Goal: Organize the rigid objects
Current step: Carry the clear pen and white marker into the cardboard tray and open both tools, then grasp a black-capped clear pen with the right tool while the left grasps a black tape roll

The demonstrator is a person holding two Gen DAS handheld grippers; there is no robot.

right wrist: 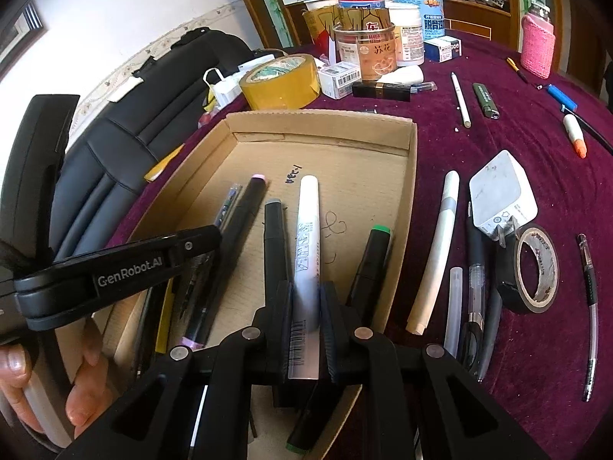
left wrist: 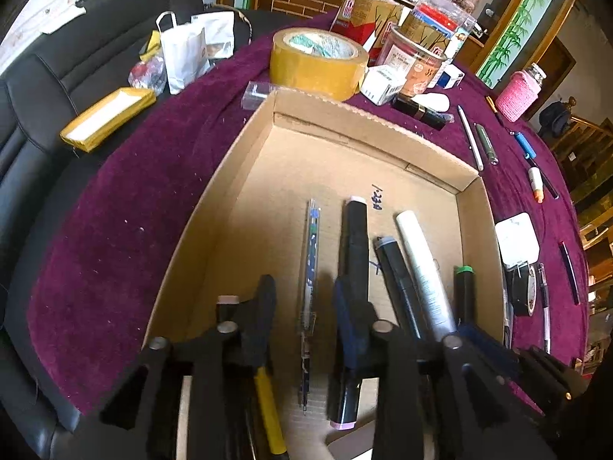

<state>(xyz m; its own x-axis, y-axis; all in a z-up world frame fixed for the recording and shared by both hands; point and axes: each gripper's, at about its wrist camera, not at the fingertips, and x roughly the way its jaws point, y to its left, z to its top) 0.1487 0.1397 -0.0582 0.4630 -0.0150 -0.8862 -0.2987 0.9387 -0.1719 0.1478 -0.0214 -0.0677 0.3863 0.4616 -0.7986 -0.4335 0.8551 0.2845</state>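
A table covered in a dark purple cloth (right wrist: 498, 145) carries a shallow cardboard tray (right wrist: 412, 176) near its left side. Beyond the tray sit a roll of tan tape (right wrist: 279, 84), small boxes and jars. To the tray's right lie loose pens (right wrist: 436, 253), a white charger (right wrist: 498, 195), a roll of black tape (right wrist: 530, 270) and a pink-sleeved bottle (right wrist: 538, 44).

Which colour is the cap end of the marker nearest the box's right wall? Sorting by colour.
Green, clearest in the right wrist view.

Matt brown cardboard tray (right wrist: 412, 176) on plush purple velvet-like tablecloth (right wrist: 536, 176) (speckled with pale lint). Glossy tan packing tape roll (right wrist: 281, 84). Smooth white plastic marker (right wrist: 306, 253). Black leather-look chair (left wrist: 46, 88).
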